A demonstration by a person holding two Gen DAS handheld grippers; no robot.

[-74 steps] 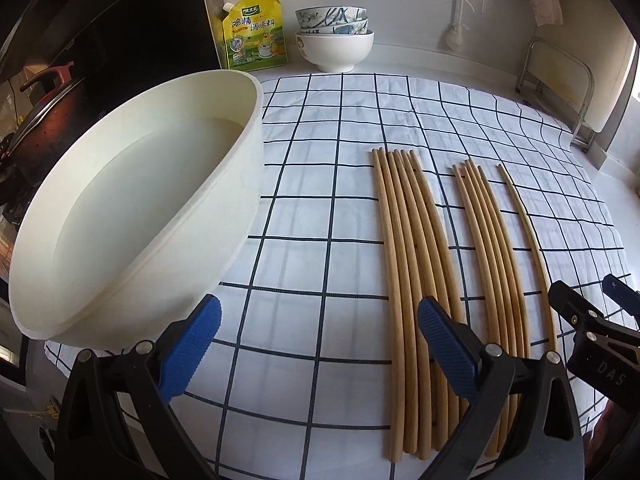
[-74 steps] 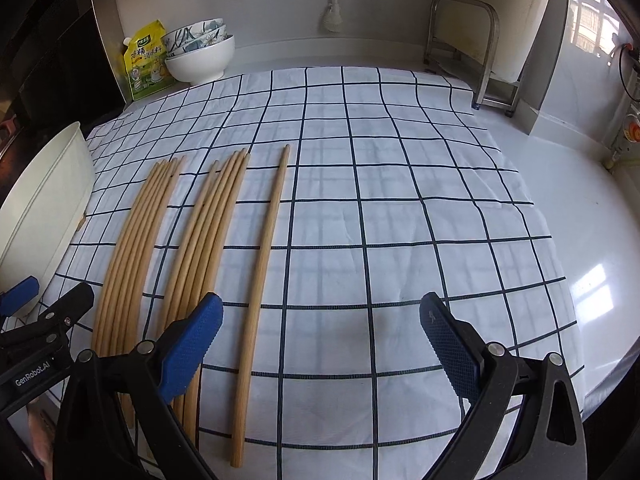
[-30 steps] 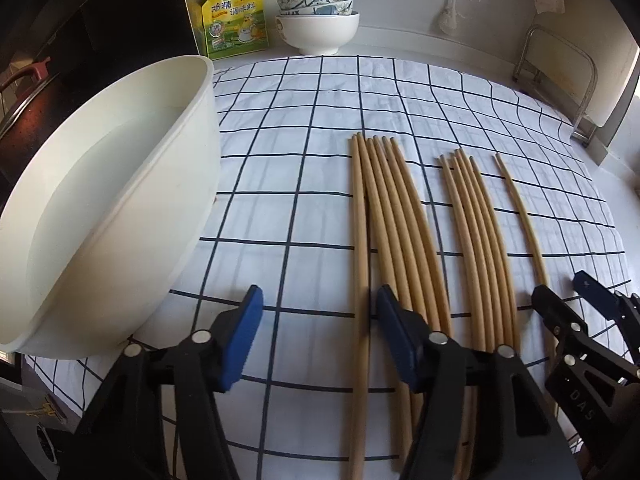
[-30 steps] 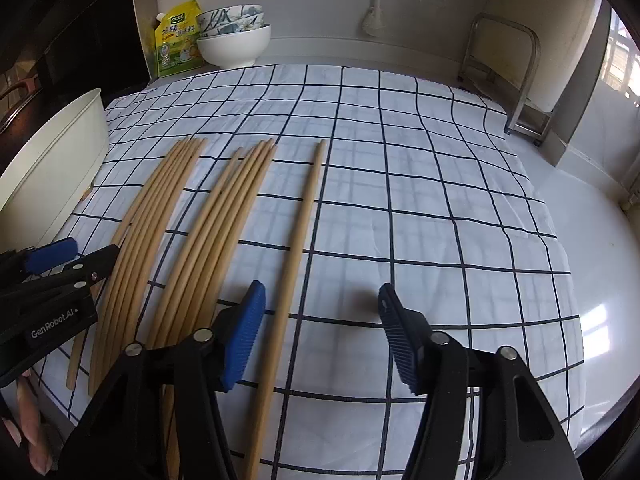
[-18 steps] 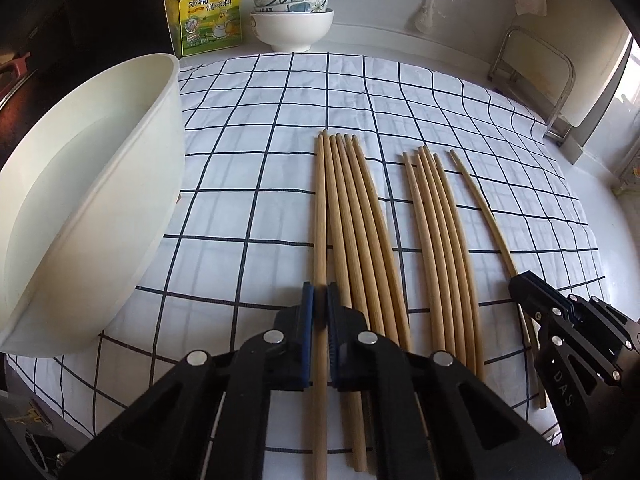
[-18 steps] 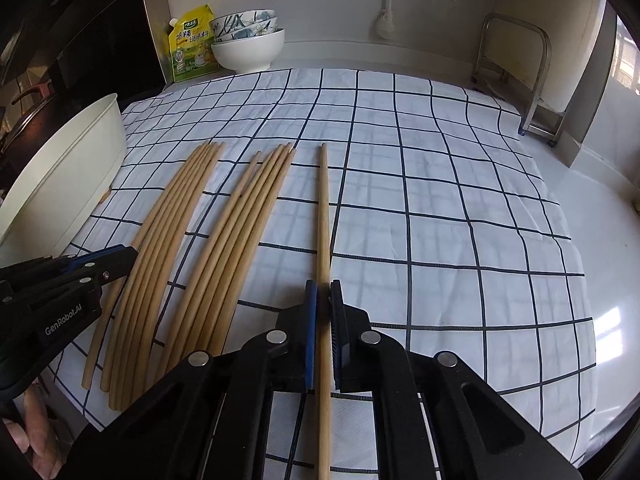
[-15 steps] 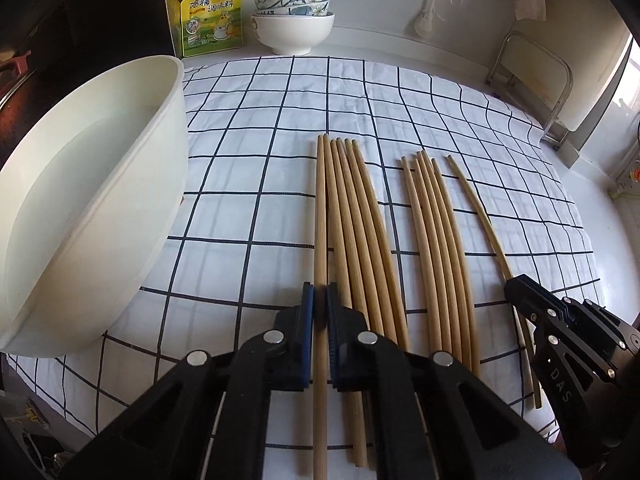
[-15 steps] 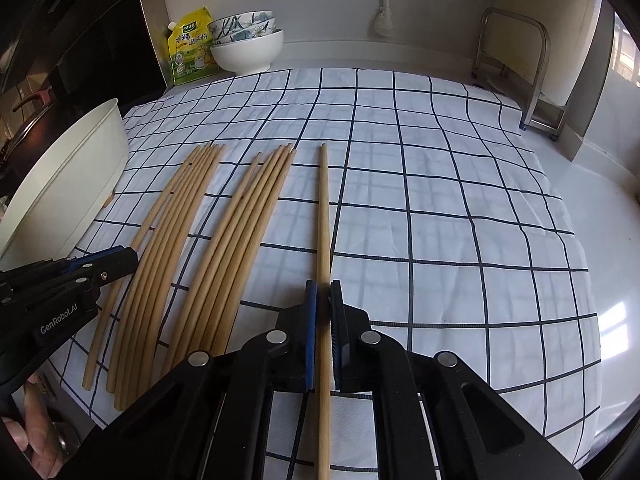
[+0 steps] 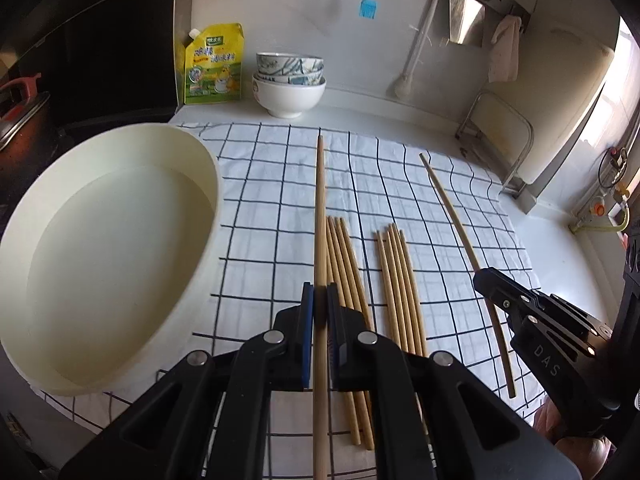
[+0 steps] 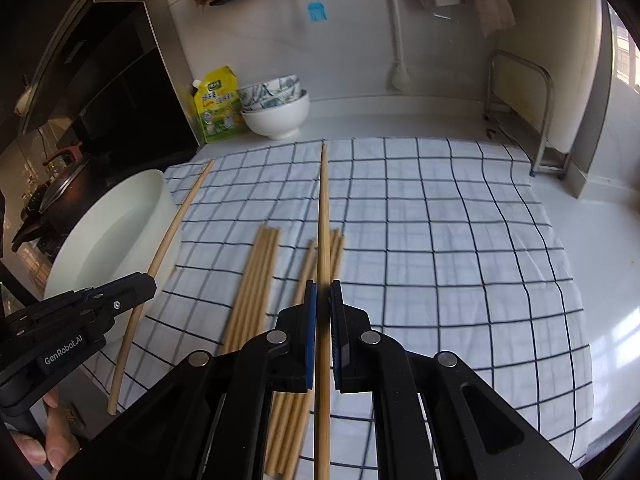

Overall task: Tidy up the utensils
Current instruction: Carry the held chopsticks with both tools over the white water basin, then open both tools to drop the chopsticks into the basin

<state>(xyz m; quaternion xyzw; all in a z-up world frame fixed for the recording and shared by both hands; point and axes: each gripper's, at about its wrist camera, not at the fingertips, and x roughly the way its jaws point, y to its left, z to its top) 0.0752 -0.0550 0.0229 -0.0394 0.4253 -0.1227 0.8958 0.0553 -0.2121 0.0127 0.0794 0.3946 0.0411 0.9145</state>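
Note:
My left gripper (image 9: 320,308) is shut on one long wooden chopstick (image 9: 320,216), held above the checked cloth (image 9: 264,216). My right gripper (image 10: 322,304) is shut on another chopstick (image 10: 323,208), also lifted off the cloth. Each held stick shows in the other view, the right one in the left wrist view (image 9: 460,224), the left one in the right wrist view (image 10: 168,236). Two bundles of chopsticks lie on the cloth, one left (image 9: 344,256) and one right (image 9: 400,276). A big cream oval basin (image 9: 100,248) stands left of them.
Stacked bowls (image 9: 290,84) and a yellow-green pouch (image 9: 212,66) stand at the back by the wall. A metal rack (image 9: 504,140) stands at the back right. A dark pot (image 10: 52,196) sits on the stove at far left. White counter (image 10: 600,248) lies right of the cloth.
Both grippers closed on a chopstick each, the left on the left bundle's outermost stick, the right on the lone stick. Both then rose with their sticks off the cloth.

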